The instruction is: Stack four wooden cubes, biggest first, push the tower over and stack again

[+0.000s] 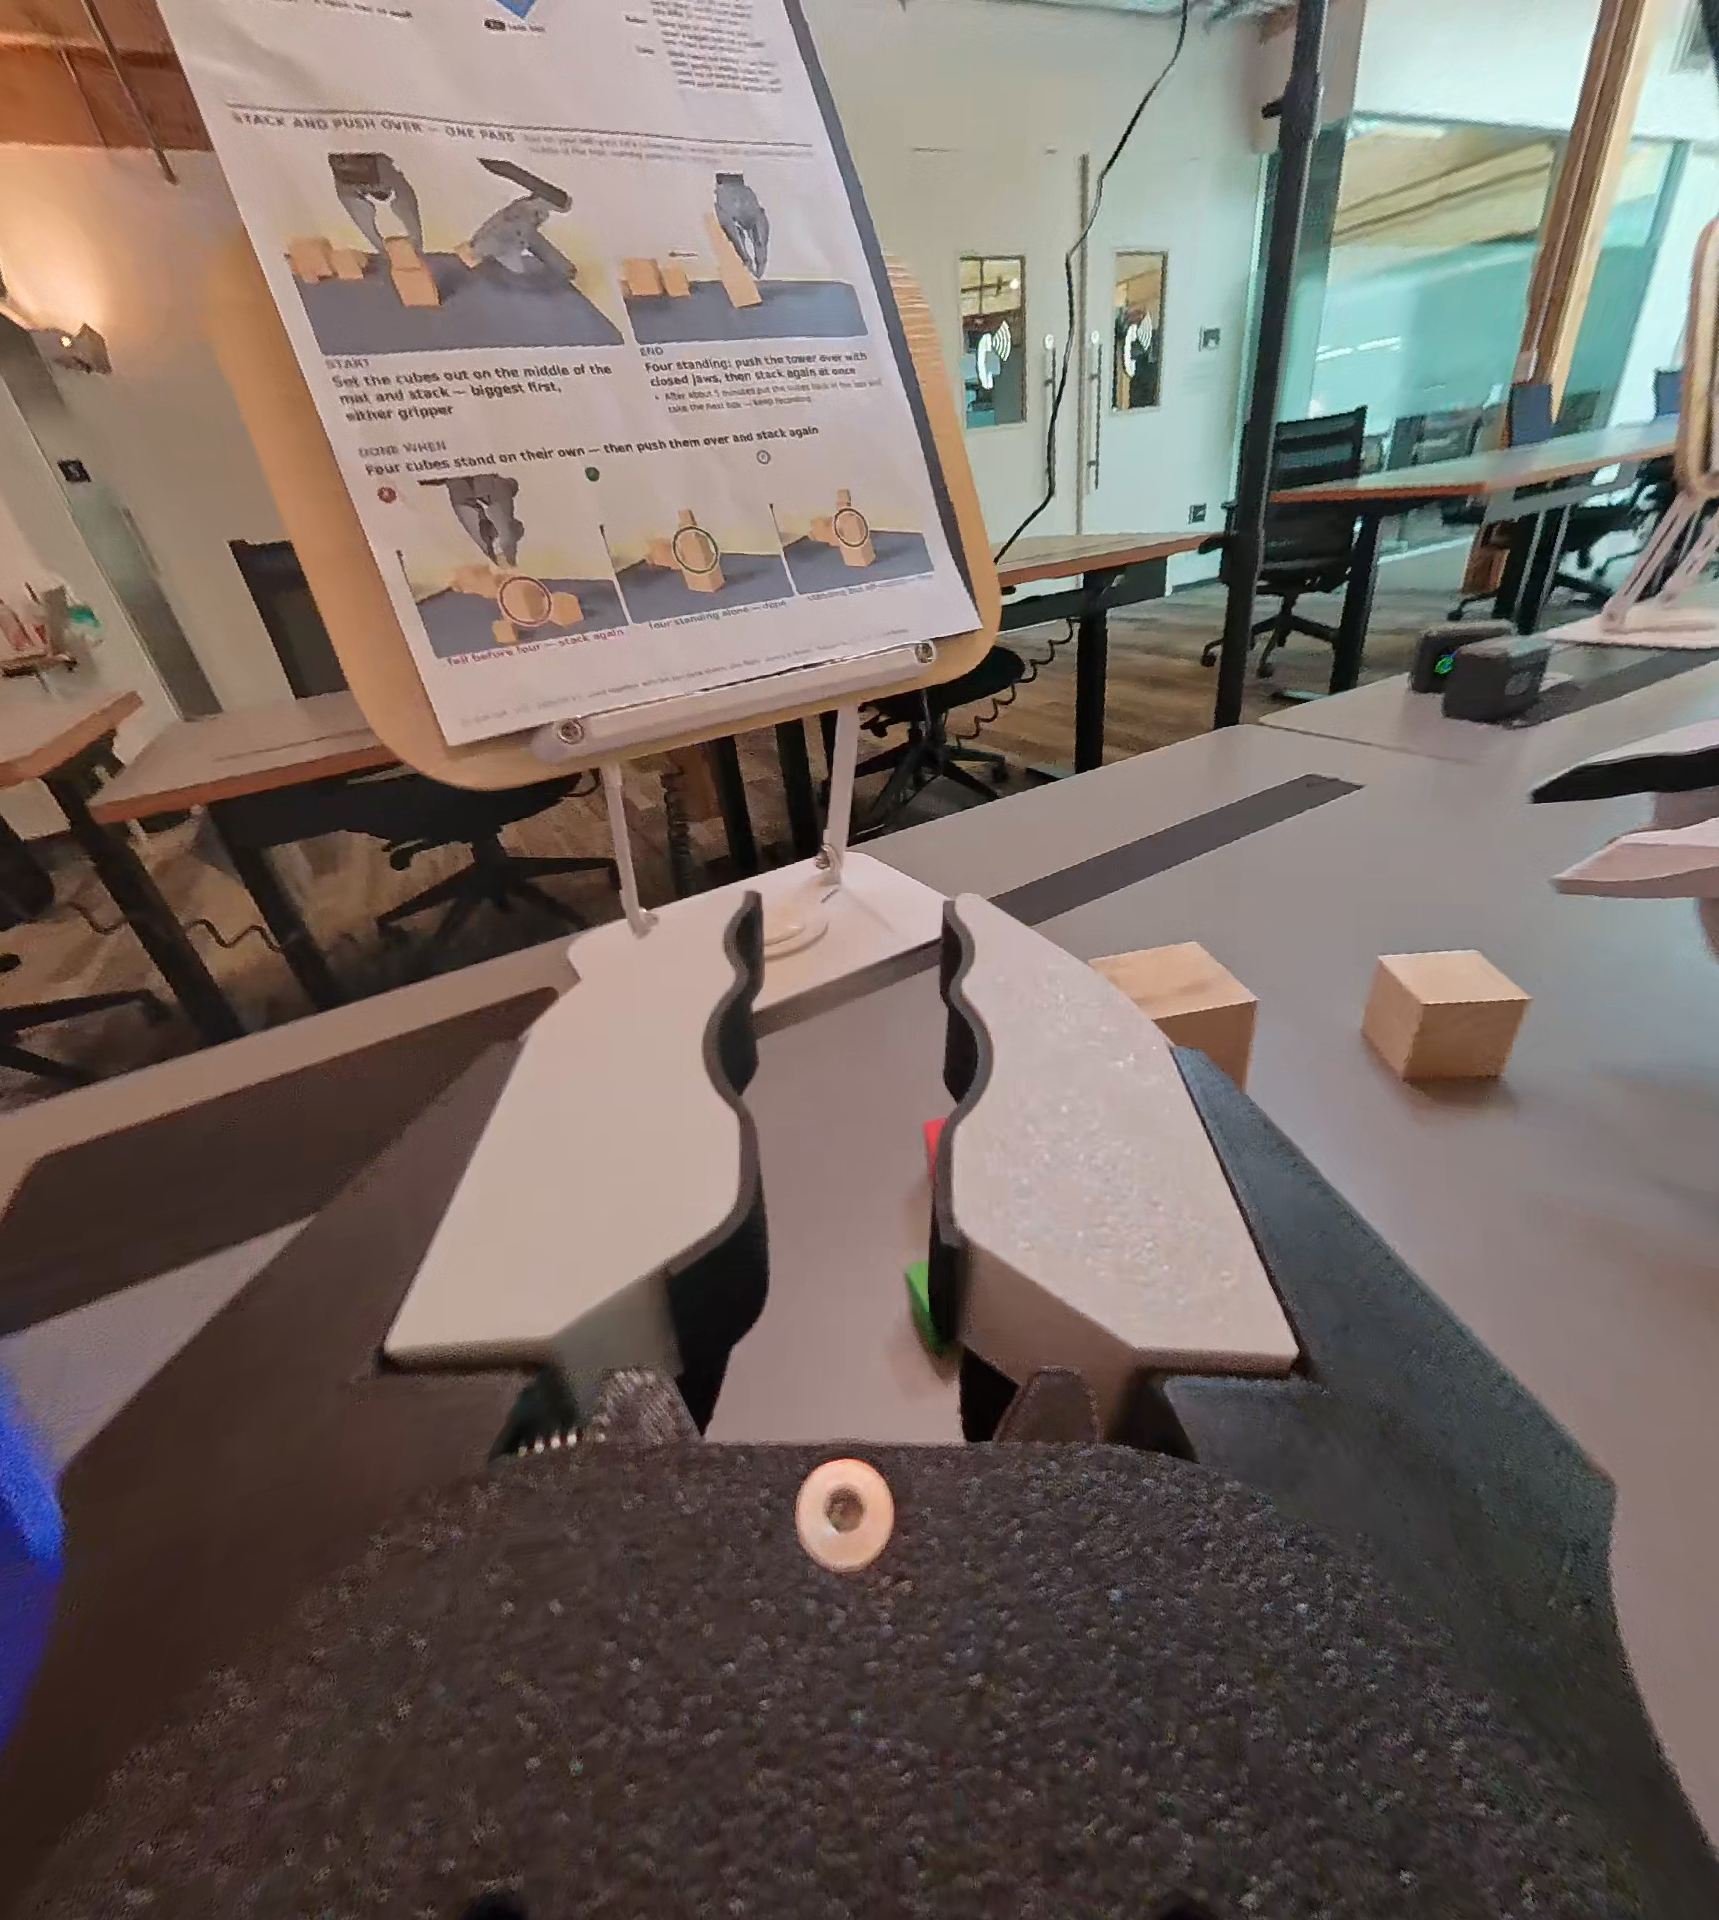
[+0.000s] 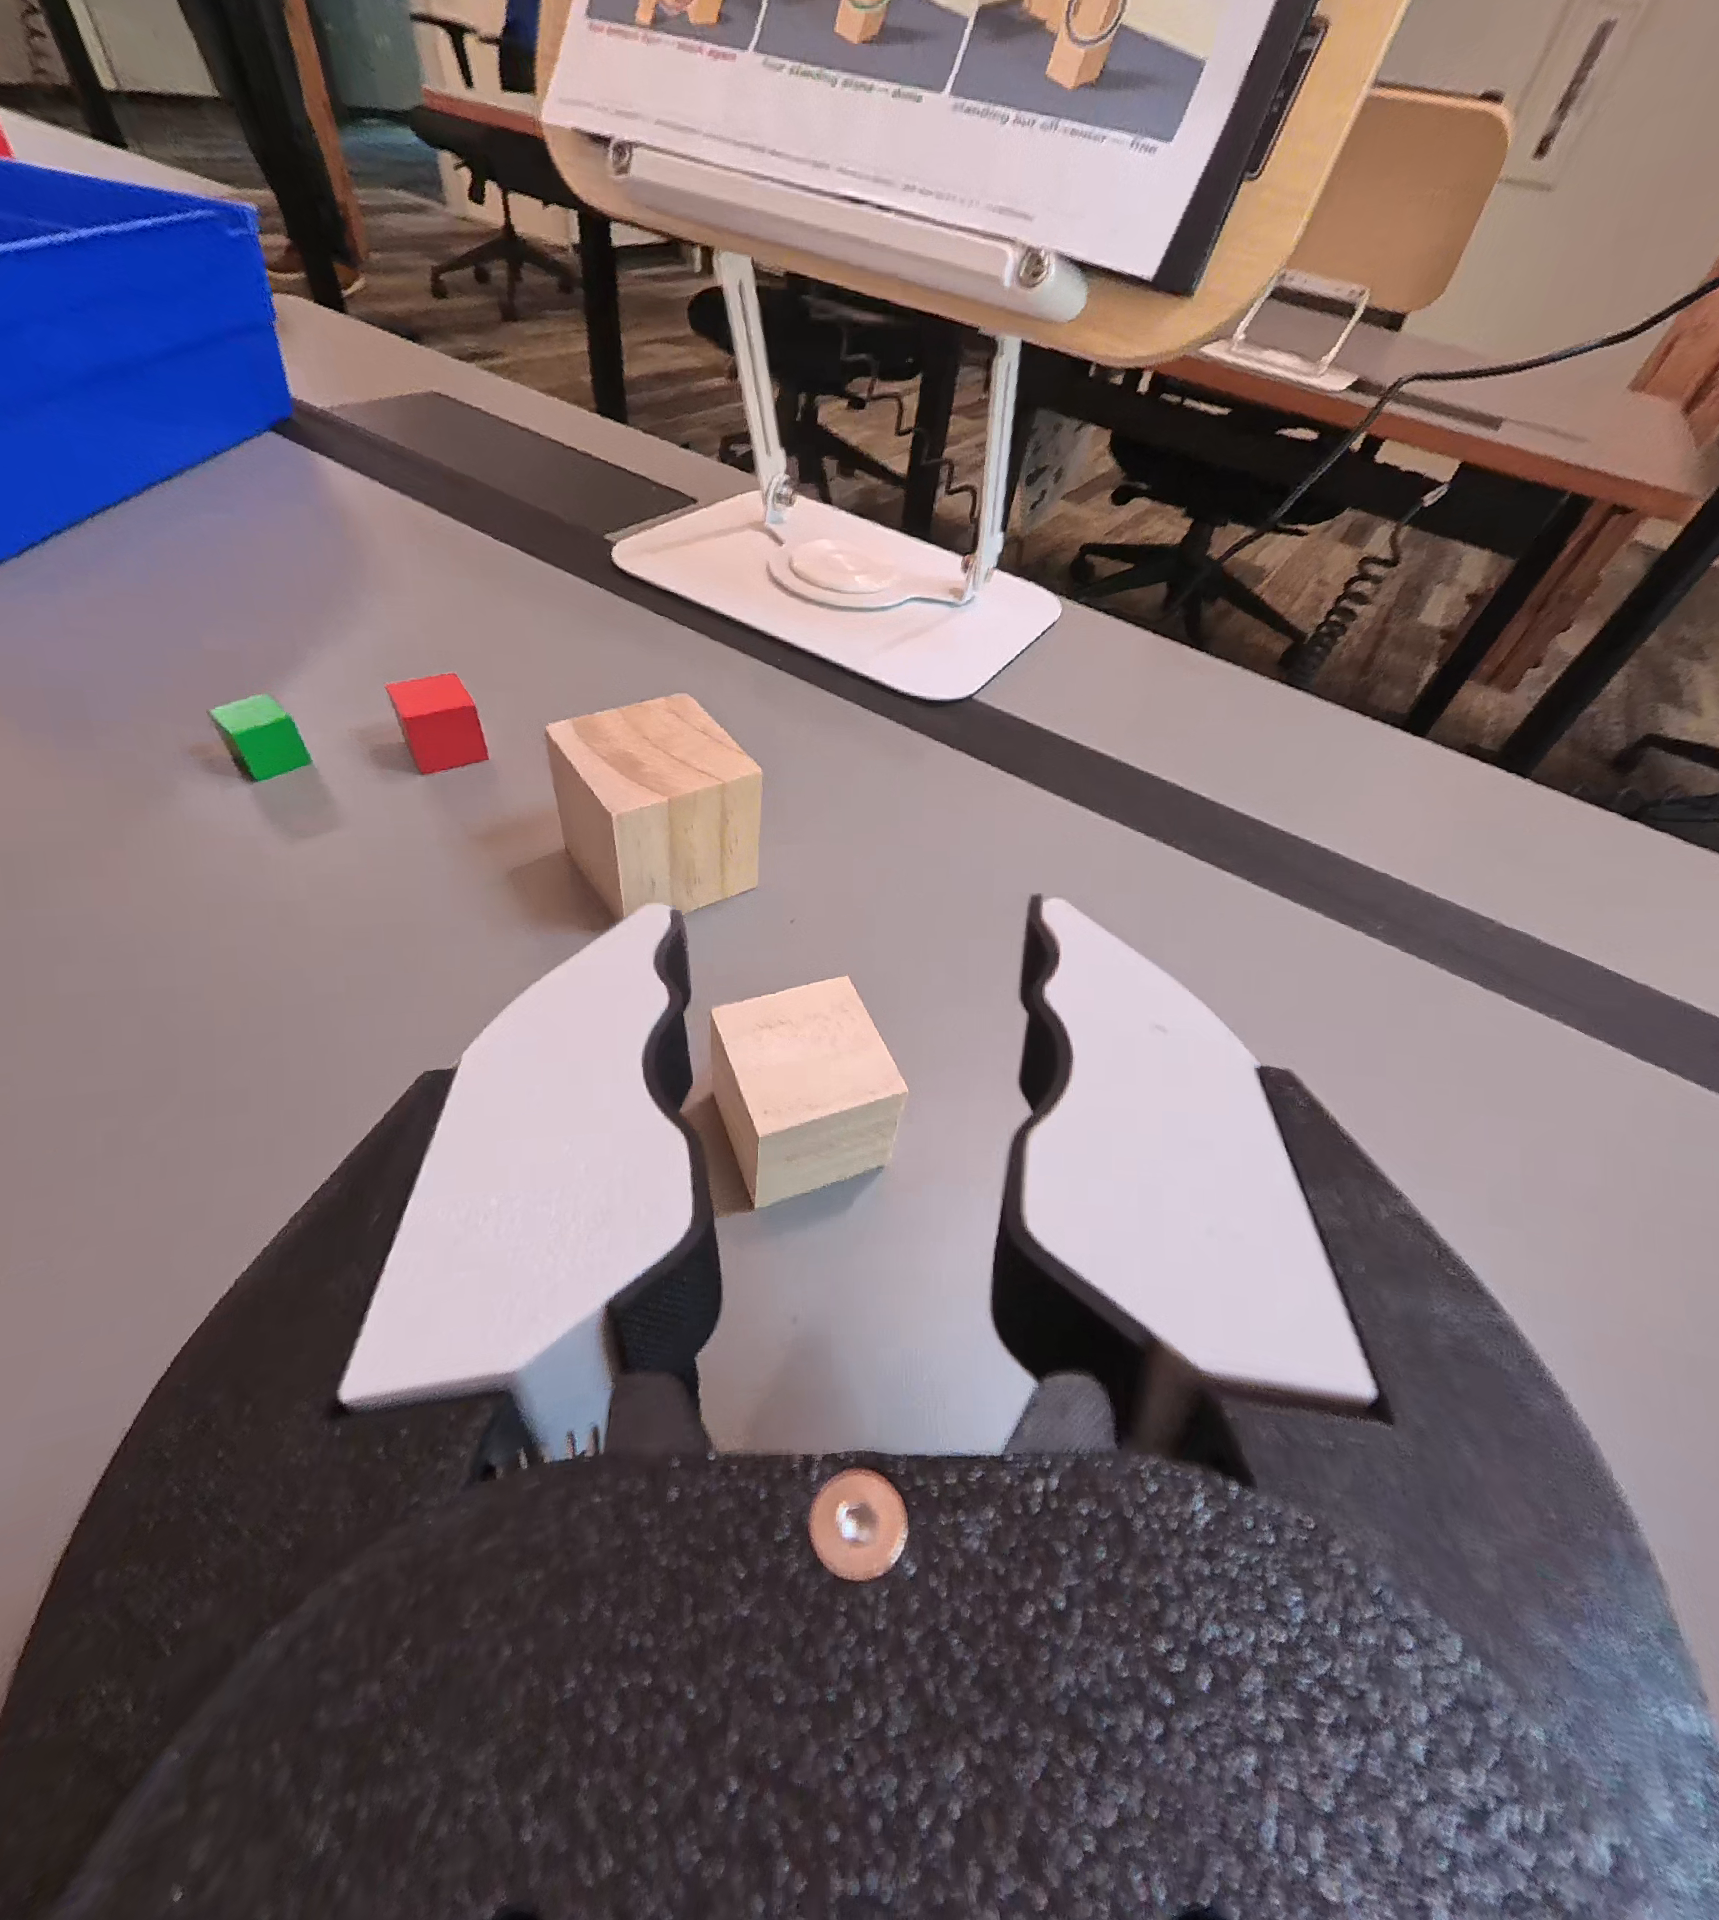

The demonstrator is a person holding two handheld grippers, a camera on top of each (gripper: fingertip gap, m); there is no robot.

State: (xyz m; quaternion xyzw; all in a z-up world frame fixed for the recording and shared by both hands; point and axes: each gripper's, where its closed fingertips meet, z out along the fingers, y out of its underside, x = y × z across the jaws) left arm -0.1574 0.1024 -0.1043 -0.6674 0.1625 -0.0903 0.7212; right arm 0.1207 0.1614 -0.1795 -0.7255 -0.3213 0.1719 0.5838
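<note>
My right tongs [image 2: 855, 935] stand apart around the small wooden cube [image 2: 805, 1086], unclamped; closing off-centre could skew it. Left tongs [image 1: 850, 930] are apart, empty.

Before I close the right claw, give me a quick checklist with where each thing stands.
1. Right claw open: ok.
2. Small pale wooden cube between its fingers: ok, though off centre, nearer the left finger.
3. Fingers touching that cube: cannot tell on the left; clear gap on the right.
4. Large pale wooden cube clear of the fingertips: ok, but close ahead.
5. Left claw empty: ok.
6. Small red cube and small green cube out of the way: ok.
</note>
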